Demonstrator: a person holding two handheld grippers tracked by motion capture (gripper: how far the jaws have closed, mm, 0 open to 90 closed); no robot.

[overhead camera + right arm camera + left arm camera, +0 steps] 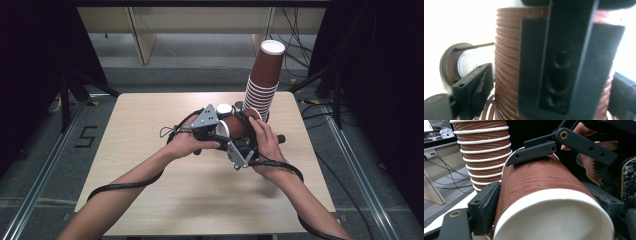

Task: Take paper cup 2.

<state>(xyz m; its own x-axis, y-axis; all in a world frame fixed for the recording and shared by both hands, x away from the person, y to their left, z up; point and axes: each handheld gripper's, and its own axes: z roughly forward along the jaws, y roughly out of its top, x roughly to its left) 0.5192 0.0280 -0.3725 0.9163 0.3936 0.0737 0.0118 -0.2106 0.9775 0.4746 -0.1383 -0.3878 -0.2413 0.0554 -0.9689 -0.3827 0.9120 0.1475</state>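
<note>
A brown ribbed paper cup with a white rolled rim is held on its side above the middle of the pale wooden table, between the two hand-held grippers. Its outer wall is covered in fine ridges running along its length, and its inside is plain white. In the left gripper view the open mouth of the cup is turned toward the camera, and the rim is seen as a thick white band.

The left gripper is clamped on the cup just behind the rim: one black jaw is pressed against the left side of the wall, the other against the right. The right gripper is set around the far end of the cup. In the right gripper view its jaws are seen standing a little off the ribbed wall on either side; whether the pads touch it cannot be told.

Just behind the cup, near the far right edge of the table, a tall leaning stack of matching brown ribbed paper cups is standing upside down, with white rims showing as rings.
</note>
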